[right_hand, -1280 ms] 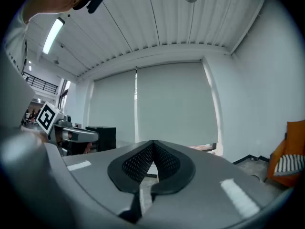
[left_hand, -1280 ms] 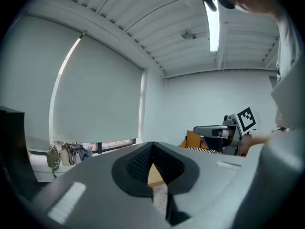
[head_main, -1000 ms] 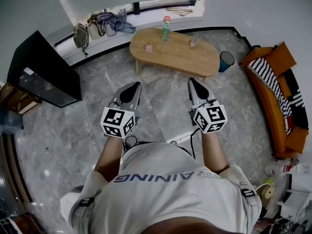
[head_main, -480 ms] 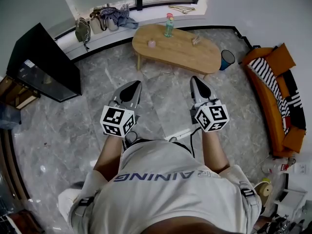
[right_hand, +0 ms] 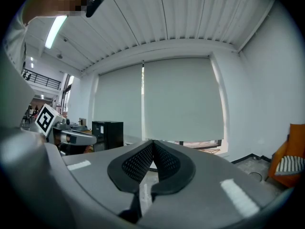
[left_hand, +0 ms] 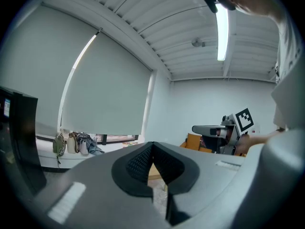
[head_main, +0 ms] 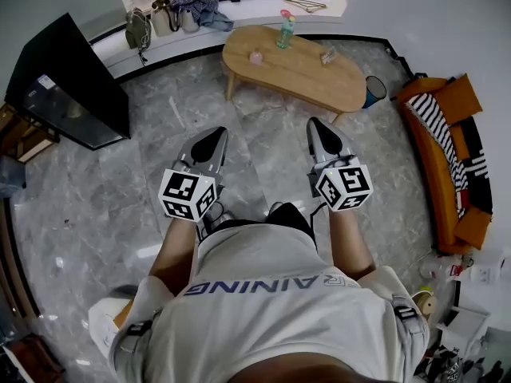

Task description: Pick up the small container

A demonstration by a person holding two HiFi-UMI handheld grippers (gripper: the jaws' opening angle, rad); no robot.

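A small pink container (head_main: 255,57) stands on the left part of an oval wooden table (head_main: 303,82) at the far end of the room. On the same table are a bottle (head_main: 284,29) and a small pale object (head_main: 327,55). My left gripper (head_main: 214,138) and right gripper (head_main: 319,126) are held side by side over the marble floor, well short of the table. Both are shut with nothing between their jaws. In the left gripper view the left gripper's dark pads (left_hand: 143,163) meet, and in the right gripper view the right gripper's pads (right_hand: 164,162) meet too.
A black cabinet (head_main: 68,86) stands at the left. Bags (head_main: 172,14) lie on the window ledge behind the table. A blue bin (head_main: 374,92) sits by the table's right end, with an orange sofa (head_main: 451,158) along the right wall. Grey marble floor (head_main: 263,158) lies between me and the table.
The view has shifted: the table and ledge sit higher and further right in the frame, and the person's legs have moved. Both grippers keep the same pose and stay shut.
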